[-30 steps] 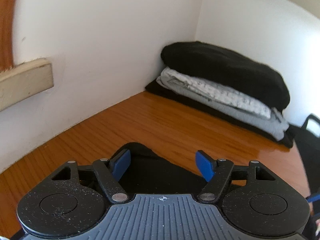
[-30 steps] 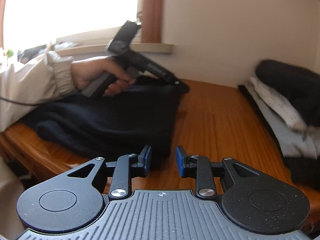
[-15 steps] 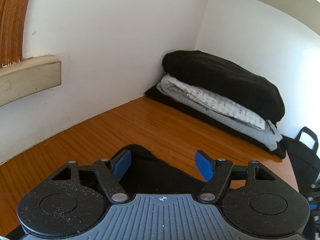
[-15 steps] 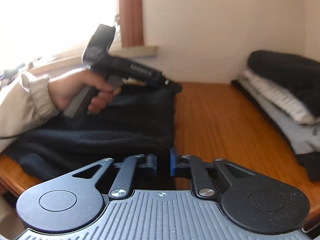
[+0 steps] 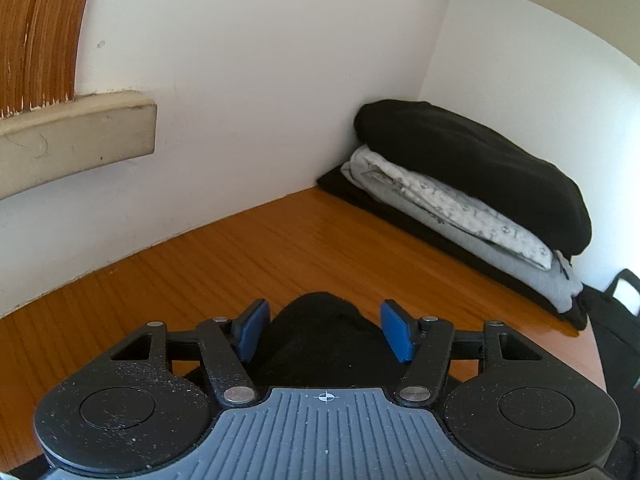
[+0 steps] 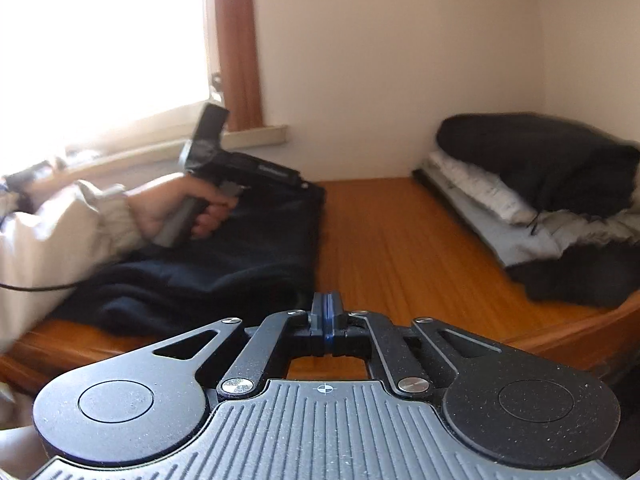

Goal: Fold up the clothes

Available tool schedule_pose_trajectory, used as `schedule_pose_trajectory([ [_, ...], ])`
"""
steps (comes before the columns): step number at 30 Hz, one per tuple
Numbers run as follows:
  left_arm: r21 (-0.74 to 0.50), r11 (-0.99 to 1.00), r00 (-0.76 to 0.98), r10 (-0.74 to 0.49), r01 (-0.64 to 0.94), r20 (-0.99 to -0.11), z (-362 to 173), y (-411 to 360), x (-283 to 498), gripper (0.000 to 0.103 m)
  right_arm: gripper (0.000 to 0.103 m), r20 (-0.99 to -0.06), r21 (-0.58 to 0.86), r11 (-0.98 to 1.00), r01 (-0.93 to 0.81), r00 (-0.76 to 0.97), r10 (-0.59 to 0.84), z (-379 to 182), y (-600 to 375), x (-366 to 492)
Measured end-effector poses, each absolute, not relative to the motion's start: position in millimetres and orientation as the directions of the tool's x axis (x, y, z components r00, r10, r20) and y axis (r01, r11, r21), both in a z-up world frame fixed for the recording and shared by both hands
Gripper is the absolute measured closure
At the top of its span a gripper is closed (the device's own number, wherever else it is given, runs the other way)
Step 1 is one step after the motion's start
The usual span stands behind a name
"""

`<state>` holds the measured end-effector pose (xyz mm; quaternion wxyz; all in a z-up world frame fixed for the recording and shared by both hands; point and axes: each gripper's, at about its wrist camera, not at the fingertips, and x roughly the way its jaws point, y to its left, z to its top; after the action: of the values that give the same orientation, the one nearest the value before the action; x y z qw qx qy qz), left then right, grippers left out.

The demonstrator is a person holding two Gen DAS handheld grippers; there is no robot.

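My right fingers [image 6: 327,312] have just closed together on nothing, clear of the dark garment [image 6: 224,264] lying on the surface [image 6: 400,248], while my left fingers [image 5: 326,330], narrowing but apart, straddle its far corner [image 5: 320,320] to pin it for folding.

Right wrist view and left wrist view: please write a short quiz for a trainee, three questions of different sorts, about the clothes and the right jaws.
1. True or false: the right gripper has its jaws shut.
2. Choose one: what lies on top of the stack of folded clothes in the corner?
A) a black folded garment
B) a white patterned cloth
C) a plain grey garment
3. Short answer: on what does the unfolded dark navy garment lie?

Key:
1. True.
2. A.
3. On the orange-brown wooden table.
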<state>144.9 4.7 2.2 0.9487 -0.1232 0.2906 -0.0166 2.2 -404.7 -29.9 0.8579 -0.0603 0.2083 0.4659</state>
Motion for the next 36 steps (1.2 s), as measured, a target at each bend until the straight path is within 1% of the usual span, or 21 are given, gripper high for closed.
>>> schedule_pose_trajectory([
  [3,-0.223,0.974,0.837,-0.094,-0.033,-0.539,4.1,0.5,142.5,0.034,0.101,-0.413,0.07,0.564,-0.823,0.49,0.767,-36.0,-397.3,11.4],
  [4,-0.201,0.979,0.845,-0.092,-0.019,-0.527,6.4,-3.7,139.2,0.032,0.101,-0.419,0.064,0.553,-0.831,0.48,0.77,-39.9,-392.5,15.8],
  [6,-0.158,0.987,0.857,-0.091,0.011,-0.507,11.7,-13.7,131.0,0.032,0.101,-0.443,0.029,0.543,-0.839,0.476,0.76,-48.8,-381.0,24.0],
  [9,-0.089,0.993,0.827,-0.115,0.078,-0.55,23.6,-37.0,122.6,0.033,0.1,-0.459,0.006,0.505,-0.863,0.446,0.768,-58.5,-368.3,26.8],
  [11,-0.016,0.992,0.796,-0.11,0.125,-0.595,29.3,-57.0,114.8,0.031,0.1,-0.455,-0.011,0.492,-0.87,0.443,0.773,-61.3,-365.2,23.0],
  [13,0.011,0.99,0.772,-0.101,0.139,-0.627,32.4,-69.6,106.5,0.029,0.1,-0.447,-0.021,0.489,-0.872,0.446,0.776,-62.1,-364.5,18.6],
  [15,-0.042,0.992,0.758,-0.116,0.116,-0.642,37.3,-71.0,101.7,0.029,0.1,-0.436,-0.029,0.485,-0.874,0.447,0.781,-63.0,-363.9,14.2],
  [18,-0.177,0.98,0.724,-0.191,0.096,-0.663,42.3,-68.8,103.5,0.028,0.1,-0.403,-0.032,0.471,-0.882,0.442,0.801,-63.8,-362.6,7.6],
  [21,-0.194,0.977,0.72,-0.197,0.088,-0.666,45.8,-80.8,99.3,0.027,0.1,-0.367,-0.015,0.446,-0.895,0.42,0.83,-63.1,-358.1,3.2],
  [24,-0.235,0.968,0.703,-0.229,0.091,-0.674,43.7,-94.1,103.9,0.027,0.1,-0.366,-0.05,0.422,-0.905,0.41,0.836,-63.9,-346.3,-2.5],
  [29,-0.138,0.986,0.693,-0.166,0.096,-0.702,35.0,-113.7,105.5,0.026,0.099,-0.37,-0.101,0.369,-0.924,0.379,0.848,-65.9,-324.1,-13.6],
  [31,-0.102,0.989,0.697,-0.146,0.104,-0.702,29.6,-114.1,103.3,0.026,0.095,-0.376,-0.136,0.369,-0.92,0.392,0.839,-67.7,-323.0,-17.6],
  [32,-0.089,0.99,0.701,-0.14,0.11,-0.699,26.6,-111.9,101.5,0.026,0.091,-0.377,-0.151,0.372,-0.916,0.401,0.835,-68.3,-323.9,-18.7],
  [33,-0.075,0.991,0.705,-0.135,0.115,-0.696,23.6,-109.8,99.7,0.025,0.091,-0.374,-0.156,0.379,-0.912,0.41,0.832,-68.4,-326.9,-17.3],
  [34,-0.065,0.99,0.711,-0.133,0.122,-0.691,20.6,-107.2,97.8,0.025,0.091,-0.364,-0.144,0.393,-0.908,0.418,0.833,-67.7,-333.4,-12.1],
  [36,-0.097,0.983,0.734,-0.179,0.153,-0.656,16.1,-96.9,92.7,0.025,0.091,-0.343,-0.117,0.422,-0.899,0.436,0.832,-66.3,-346.2,-0.4],
])
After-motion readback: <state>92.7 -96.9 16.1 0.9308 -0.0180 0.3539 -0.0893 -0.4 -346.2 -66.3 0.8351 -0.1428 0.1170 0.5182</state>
